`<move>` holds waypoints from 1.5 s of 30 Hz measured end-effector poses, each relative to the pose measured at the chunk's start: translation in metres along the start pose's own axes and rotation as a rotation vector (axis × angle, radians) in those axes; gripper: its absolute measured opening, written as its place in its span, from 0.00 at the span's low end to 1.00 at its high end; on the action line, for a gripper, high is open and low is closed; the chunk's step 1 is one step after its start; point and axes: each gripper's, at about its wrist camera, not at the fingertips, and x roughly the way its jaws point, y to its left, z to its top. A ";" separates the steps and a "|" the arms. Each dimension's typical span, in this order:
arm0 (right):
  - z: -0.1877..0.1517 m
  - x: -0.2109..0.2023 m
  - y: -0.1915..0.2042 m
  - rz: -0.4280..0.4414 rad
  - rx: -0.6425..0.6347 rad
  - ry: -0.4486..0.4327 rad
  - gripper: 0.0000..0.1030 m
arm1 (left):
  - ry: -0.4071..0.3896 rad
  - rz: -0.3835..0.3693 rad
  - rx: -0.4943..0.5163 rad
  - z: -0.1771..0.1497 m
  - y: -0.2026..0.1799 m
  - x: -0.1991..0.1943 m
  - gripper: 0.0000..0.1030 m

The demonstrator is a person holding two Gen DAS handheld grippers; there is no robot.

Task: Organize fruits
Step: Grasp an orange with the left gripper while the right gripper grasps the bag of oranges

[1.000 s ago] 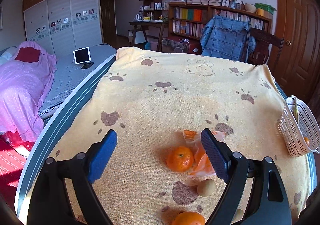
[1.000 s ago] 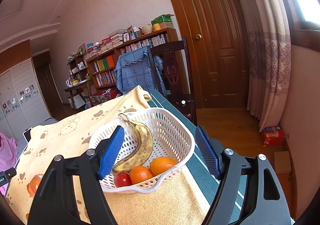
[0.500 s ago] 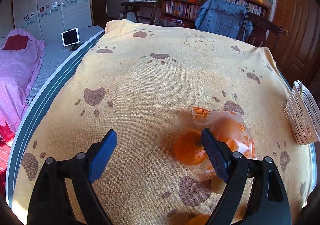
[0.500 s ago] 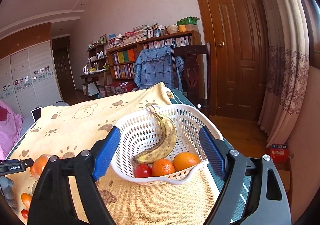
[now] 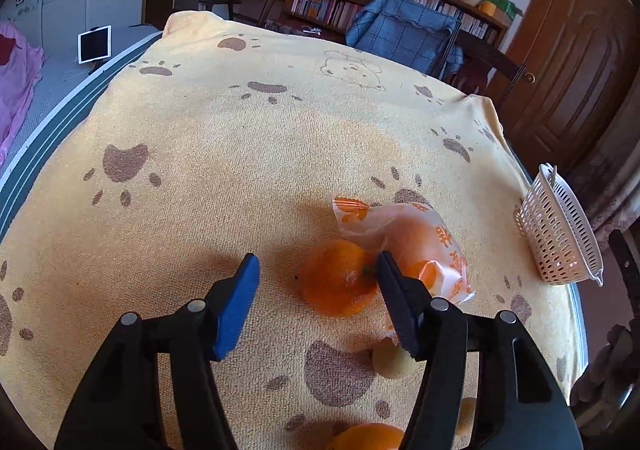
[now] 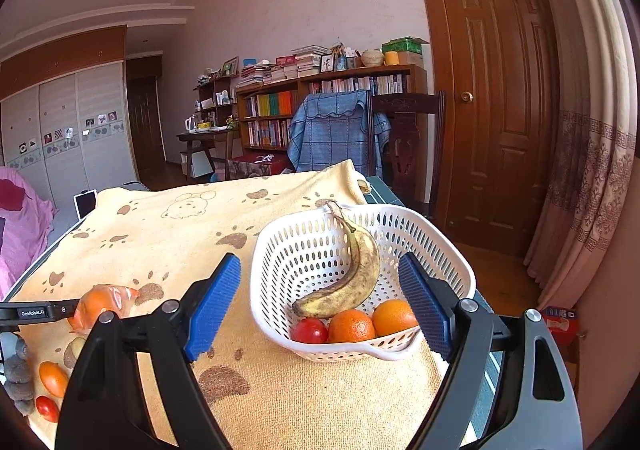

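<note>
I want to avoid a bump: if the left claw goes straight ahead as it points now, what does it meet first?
Most likely the loose orange, lying between the open fingers of the left claw, near its right finger. The bagged orange lies just behind; depth is uncertain.

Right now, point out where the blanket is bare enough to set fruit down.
Free: the wide stretch of blanket left of the loose orange, up to the bear drawing. Also the strip before the basket. Crowded: around the orange, where the wrapped fruit bag and the left hand-held gripper sit.
</note>
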 end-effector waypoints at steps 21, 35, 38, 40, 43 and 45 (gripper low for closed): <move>0.008 0.009 0.035 0.126 -0.078 0.103 0.80 | -0.101 0.146 0.010 -0.004 -0.001 -0.014 0.39; -0.007 0.083 0.179 0.503 -0.177 0.473 0.81 | -0.189 0.301 -0.088 -0.004 0.021 -0.028 0.39; -0.018 0.095 0.194 0.512 -0.196 0.526 0.81 | -0.191 0.315 -0.100 -0.003 0.024 -0.028 0.39; -0.025 0.101 0.202 0.528 -0.210 0.557 0.81 | -0.188 0.317 -0.105 -0.004 0.024 -0.026 0.39; -0.032 0.110 0.210 0.509 -0.225 0.576 0.79 | -0.184 0.326 -0.107 -0.005 0.025 -0.025 0.39; -0.036 0.116 0.209 0.512 -0.212 0.597 0.72 | -0.183 0.323 -0.109 -0.004 0.025 -0.024 0.39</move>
